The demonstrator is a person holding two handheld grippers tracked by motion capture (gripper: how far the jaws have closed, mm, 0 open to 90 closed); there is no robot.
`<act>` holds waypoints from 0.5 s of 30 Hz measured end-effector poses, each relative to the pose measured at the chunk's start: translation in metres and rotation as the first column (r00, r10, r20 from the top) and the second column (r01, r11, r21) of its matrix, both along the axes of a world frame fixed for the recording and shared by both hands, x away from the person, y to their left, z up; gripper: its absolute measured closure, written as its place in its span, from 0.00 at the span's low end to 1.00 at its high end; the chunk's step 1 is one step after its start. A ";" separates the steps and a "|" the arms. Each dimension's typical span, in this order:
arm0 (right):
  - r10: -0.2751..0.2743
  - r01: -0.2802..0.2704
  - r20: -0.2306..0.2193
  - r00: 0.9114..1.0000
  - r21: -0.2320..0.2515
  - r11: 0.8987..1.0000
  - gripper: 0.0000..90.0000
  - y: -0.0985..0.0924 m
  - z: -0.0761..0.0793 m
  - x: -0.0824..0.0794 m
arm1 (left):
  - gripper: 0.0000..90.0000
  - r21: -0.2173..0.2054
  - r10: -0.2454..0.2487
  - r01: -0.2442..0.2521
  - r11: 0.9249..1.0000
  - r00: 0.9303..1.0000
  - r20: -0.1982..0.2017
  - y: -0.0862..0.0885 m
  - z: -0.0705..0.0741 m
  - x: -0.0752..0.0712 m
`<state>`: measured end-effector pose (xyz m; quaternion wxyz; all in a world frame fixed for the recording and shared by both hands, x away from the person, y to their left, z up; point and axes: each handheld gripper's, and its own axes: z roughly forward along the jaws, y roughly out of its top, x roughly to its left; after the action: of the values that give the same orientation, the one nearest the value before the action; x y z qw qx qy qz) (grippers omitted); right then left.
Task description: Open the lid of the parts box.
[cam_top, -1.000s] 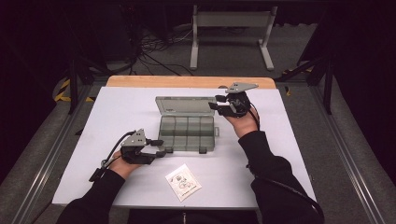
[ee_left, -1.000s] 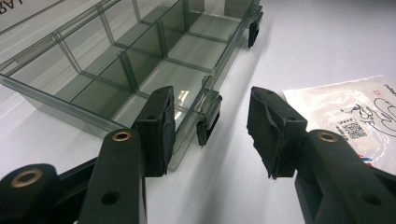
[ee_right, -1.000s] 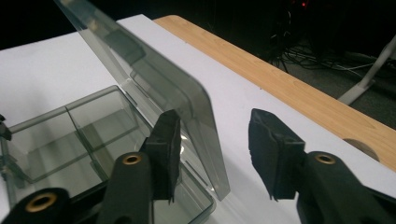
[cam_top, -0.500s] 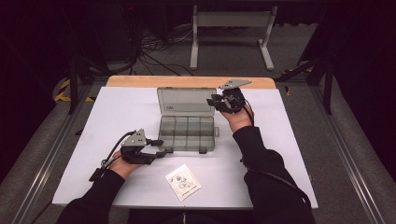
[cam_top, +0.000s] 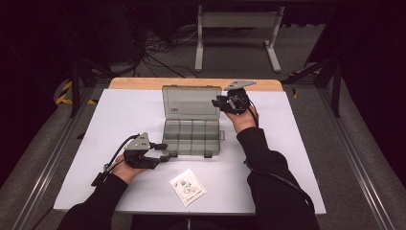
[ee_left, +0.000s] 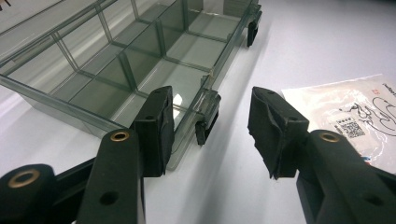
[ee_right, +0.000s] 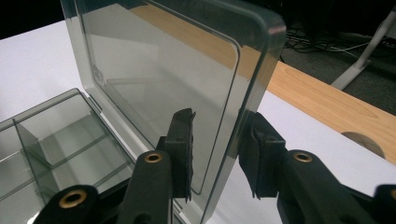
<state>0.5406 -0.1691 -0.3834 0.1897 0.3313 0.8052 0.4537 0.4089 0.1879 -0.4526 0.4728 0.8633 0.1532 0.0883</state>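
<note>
A clear grey compartment box [cam_top: 191,136] sits mid-table with its lid [cam_top: 190,101] raised nearly upright at the back. My right gripper [cam_top: 219,102] is at the lid's right edge. In the right gripper view the lid [ee_right: 163,79] stands between the two jaws of my right gripper [ee_right: 219,144], which are apart with a gap on each side. My left gripper [cam_top: 165,152] rests on the table at the box's front left corner. In the left gripper view my left gripper [ee_left: 208,126] is open, its jaws on either side of the front latch [ee_left: 205,119].
A small white printed packet [cam_top: 187,186] lies flat near the front edge, to the right of the left gripper, and appears as the packet [ee_left: 350,112]. A second latch [ee_left: 252,25] sits farther along the box front. A wooden strip [cam_top: 139,83] borders the white table [cam_top: 297,158] at the back.
The right gripper has moved left and toward the back with the lid's edge between its jaws, and the lid has swung up steeper. The left gripper has stayed put.
</note>
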 end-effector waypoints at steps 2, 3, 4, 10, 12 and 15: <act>-0.005 0.005 -0.003 1.000 -0.002 1.000 0.73 0.000 -0.001 0.001 | 0.56 0.000 0.001 -0.001 1.000 1.000 -0.001 0.000 0.000 0.000; -0.009 0.009 -0.003 1.000 -0.005 1.000 0.72 0.000 -0.002 0.002 | 0.56 0.000 0.001 -0.001 1.000 1.000 -0.001 0.000 0.000 0.000; -0.011 0.010 -0.007 1.000 -0.009 1.000 0.72 0.001 -0.004 0.003 | 0.56 0.000 0.002 -0.002 1.000 1.000 -0.002 0.000 0.000 0.000; -0.015 0.015 -0.014 1.000 -0.006 1.000 0.63 0.003 -0.011 0.006 | 0.56 -0.002 0.002 -0.002 1.000 1.000 -0.009 0.000 0.000 0.000; -0.018 0.018 -0.024 1.000 0.009 1.000 0.60 0.004 -0.013 0.008 | 0.57 -0.002 0.002 -0.002 1.000 1.000 -0.009 0.000 0.000 0.000; -0.021 0.021 -0.021 1.000 -0.001 1.000 0.55 0.006 -0.016 0.010 | 0.57 -0.002 0.002 -0.002 1.000 1.000 -0.009 0.000 0.000 0.000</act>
<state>0.5506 -0.1628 -0.3991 0.1861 0.3443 0.8040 0.4476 0.4088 0.1877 -0.4525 0.4729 0.8631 0.1561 0.0847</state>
